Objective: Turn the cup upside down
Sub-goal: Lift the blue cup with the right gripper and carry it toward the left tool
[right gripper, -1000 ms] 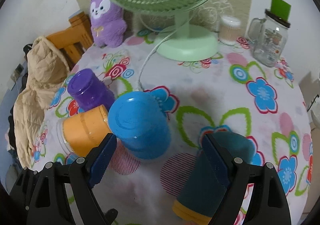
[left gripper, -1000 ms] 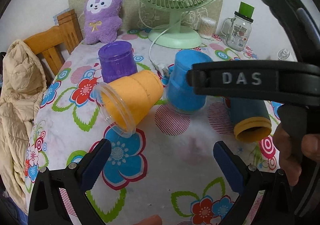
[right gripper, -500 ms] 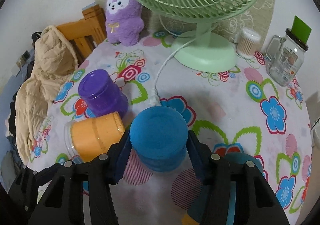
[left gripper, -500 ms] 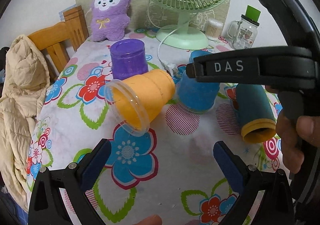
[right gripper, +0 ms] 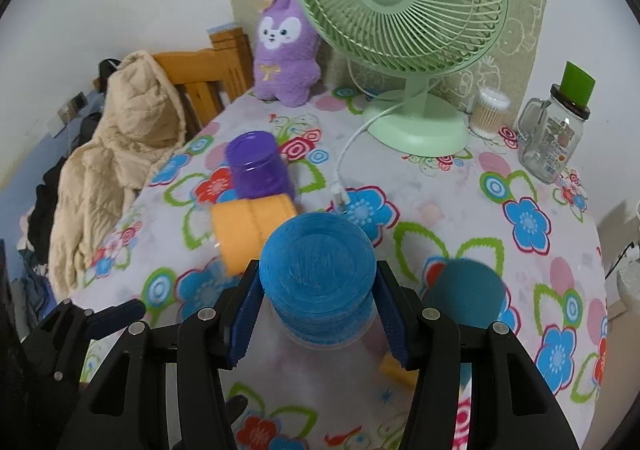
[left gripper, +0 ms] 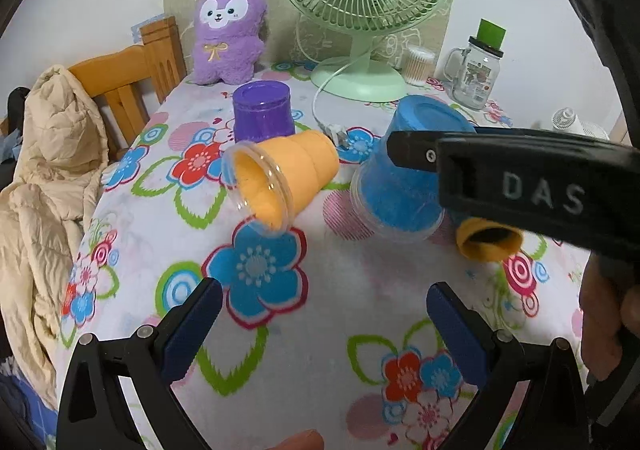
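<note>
A blue cup [right gripper: 318, 286] stands mouth down and slightly tilted, and my right gripper [right gripper: 318, 314] is shut on its sides. It also shows in the left wrist view [left gripper: 400, 178], with the right gripper's finger across it. An orange cup [left gripper: 280, 174] lies on its side, mouth toward me. A purple cup [left gripper: 262, 112] stands mouth down behind it. A teal cup with an orange rim [left gripper: 488, 240] lies on its side at the right. My left gripper [left gripper: 320, 314] is open and empty above the flowered tablecloth.
A green fan [left gripper: 366, 10] with a white cord, a purple plush toy [left gripper: 228, 30], a glass jar with a green lid [left gripper: 476, 70] and a cotton swab tub [left gripper: 418, 64] stand at the back. A wooden chair with a beige jacket [left gripper: 44, 154] is at the left.
My right gripper has closed on the blue cup and tilted it. My left gripper has drawn back a little from the cups.
</note>
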Action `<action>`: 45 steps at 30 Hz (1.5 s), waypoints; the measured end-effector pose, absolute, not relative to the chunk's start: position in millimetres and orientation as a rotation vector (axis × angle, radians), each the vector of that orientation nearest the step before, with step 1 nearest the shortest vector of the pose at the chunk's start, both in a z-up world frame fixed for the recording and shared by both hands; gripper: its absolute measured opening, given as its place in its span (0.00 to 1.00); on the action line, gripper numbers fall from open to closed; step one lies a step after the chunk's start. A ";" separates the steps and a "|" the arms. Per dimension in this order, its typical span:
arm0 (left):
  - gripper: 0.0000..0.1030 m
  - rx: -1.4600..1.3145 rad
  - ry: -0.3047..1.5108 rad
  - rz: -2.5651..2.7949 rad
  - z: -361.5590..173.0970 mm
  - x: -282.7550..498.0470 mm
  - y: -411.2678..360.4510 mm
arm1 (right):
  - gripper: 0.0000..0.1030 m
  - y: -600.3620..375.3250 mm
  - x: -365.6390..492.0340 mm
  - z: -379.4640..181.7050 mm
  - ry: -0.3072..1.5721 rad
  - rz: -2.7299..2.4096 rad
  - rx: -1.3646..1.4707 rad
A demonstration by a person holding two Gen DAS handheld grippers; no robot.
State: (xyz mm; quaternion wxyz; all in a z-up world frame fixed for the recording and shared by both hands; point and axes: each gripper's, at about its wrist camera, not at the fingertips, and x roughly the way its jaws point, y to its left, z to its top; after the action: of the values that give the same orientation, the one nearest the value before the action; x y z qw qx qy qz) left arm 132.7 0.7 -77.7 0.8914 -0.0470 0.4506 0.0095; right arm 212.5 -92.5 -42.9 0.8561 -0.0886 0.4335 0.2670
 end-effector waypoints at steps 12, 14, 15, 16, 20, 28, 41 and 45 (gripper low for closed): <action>1.00 -0.129 0.943 0.041 -77.7 71.6 -0.5 | 0.56 -85.7 152.2 -58.3 0.937 0.665 -0.199; 1.00 -0.141 0.946 0.046 -79.1 63.1 1.3 | 0.56 -82.6 144.9 -61.8 0.948 0.701 -0.192; 1.00 -0.149 0.949 0.049 -79.6 58.2 2.7 | 0.56 -81.0 139.9 -63.1 0.956 0.723 -0.183; 1.00 -0.154 0.950 0.051 -79.8 55.6 3.8 | 0.56 -79.5 135.9 -63.2 0.956 0.734 -0.182; 1.00 -0.158 0.943 0.060 -77.4 44.1 6.7 | 0.56 -76.2 122.9 -61.4 0.946 0.723 -0.208; 1.00 -0.177 0.926 0.057 -73.6 27.5 10.7 | 0.56 -87.1 101.9 -59.5 0.906 0.632 -0.216; 1.00 -0.186 0.935 0.072 -77.2 15.5 12.2 | 0.56 -92.0 110.7 -78.3 0.865 0.639 -0.110; 1.00 -0.197 0.938 0.068 -78.1 16.4 14.0 | 0.56 -108.5 95.8 -74.7 0.851 0.635 -0.095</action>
State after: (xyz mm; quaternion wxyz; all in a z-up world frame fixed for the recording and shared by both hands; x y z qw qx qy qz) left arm 16.4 14.0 -78.1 0.8869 -0.0945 0.4511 0.0328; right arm 95.8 -108.5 -74.7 0.8614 -0.0451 0.4055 0.3025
